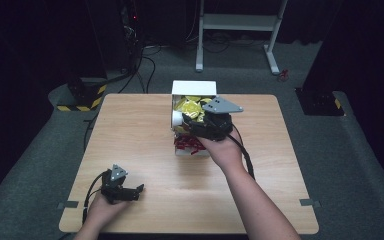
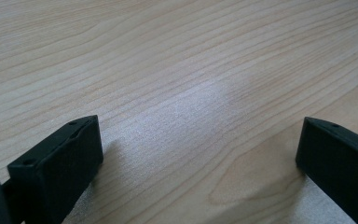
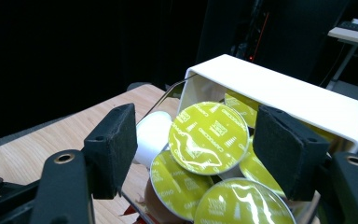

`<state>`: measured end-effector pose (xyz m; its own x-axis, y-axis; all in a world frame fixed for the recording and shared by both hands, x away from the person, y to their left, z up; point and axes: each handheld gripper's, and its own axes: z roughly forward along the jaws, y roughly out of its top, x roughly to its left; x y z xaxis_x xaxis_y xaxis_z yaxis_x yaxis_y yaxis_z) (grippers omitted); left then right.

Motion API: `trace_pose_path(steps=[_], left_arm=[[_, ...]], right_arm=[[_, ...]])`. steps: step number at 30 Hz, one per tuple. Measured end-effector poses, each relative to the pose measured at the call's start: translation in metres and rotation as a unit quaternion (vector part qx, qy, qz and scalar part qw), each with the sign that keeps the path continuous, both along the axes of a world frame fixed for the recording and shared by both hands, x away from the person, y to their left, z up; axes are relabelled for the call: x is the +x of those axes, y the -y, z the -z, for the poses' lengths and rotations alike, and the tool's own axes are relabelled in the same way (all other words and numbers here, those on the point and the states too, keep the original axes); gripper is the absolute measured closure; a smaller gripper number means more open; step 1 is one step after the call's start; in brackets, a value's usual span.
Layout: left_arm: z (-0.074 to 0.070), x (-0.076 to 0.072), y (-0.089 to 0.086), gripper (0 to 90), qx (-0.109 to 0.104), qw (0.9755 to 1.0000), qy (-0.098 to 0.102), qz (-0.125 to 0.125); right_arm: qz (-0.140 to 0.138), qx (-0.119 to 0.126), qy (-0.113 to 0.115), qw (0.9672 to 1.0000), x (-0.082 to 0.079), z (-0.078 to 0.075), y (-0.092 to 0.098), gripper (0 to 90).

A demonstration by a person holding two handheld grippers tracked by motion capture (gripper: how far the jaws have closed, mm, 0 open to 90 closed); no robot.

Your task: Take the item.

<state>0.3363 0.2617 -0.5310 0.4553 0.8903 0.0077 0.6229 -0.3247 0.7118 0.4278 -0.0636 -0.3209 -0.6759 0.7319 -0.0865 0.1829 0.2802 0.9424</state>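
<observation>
The right tongs (image 3: 193, 154) grip a yellow-lidded capsule (image 3: 209, 138) over the white box (image 3: 279, 93) of capsules (mid-tabletop (image 1: 145, 145)); the left tongs (image 1: 139, 190) rest open, near the front edge.

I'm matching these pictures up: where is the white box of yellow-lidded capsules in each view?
High view: white box at the table's far middle edge, beyond the right gripper.
Left gripper view: bare wooden table between its jaws.
Right gripper view: upper right, behind the yellow-lidded capsules.
Shared landmark: the wooden table.
</observation>
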Motion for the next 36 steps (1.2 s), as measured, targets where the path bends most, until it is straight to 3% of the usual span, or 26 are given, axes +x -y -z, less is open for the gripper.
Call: trace_pose_path(steps=[15,18,25,36], left_arm=[[0.000,-0.001,0.000,1.0,0.000,1.0000,0.000,0.003],[0.000,-0.001,0.000,1.0,0.000,1.0000,0.000,0.003],[0.000,-0.001,0.000,1.0,0.000,1.0000,0.000,0.004],[0.000,-0.001,0.000,1.1,-0.001,1.0000,-0.001,0.003]], right_arm=[[0.027,-0.033,-0.026,0.9987,0.022,0.004,-0.013,27.5],[0.033,-0.051,-0.018,0.9980,0.022,0.006,-0.017,27.4],[0.038,-0.064,-0.027,0.9969,0.026,0.010,-0.020,27.9],[0.042,-0.077,-0.016,0.9960,0.026,0.014,-0.026,34.0]])
